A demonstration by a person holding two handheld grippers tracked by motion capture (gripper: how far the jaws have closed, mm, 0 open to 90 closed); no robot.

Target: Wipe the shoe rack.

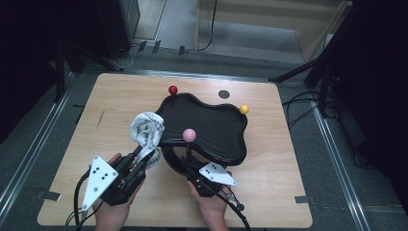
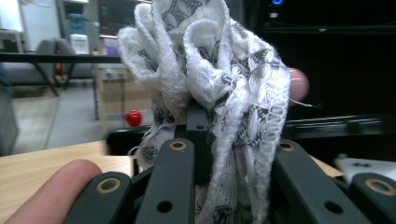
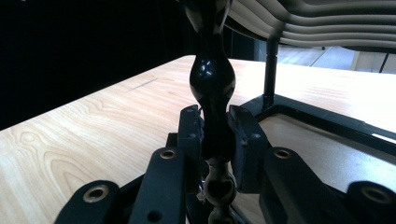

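A black wavy tray [image 1: 211, 127] stands raised on a black stand, with a red ball [image 1: 172, 90], a yellow ball [image 1: 244, 109] and a pink ball [image 1: 189, 134] on top of its posts. My left gripper [image 1: 138, 156] is shut on a crumpled white-and-grey cloth [image 1: 146, 130], held up beside the tray's left edge. In the left gripper view the cloth [image 2: 210, 93] bulges above the jaws. My right gripper [image 3: 215, 140] is shut on the glossy black post [image 3: 212, 88] under the pink ball. In the high view the right gripper [image 1: 190, 166] sits just in front of the tray.
The wooden table [image 1: 120, 101] has a small dark round hole [image 1: 223, 94] behind the tray. The stand's black base frame [image 3: 322, 119] lies on the table right of the held post. Dark stands and cables [image 1: 308, 72] lie on the floor around the table.
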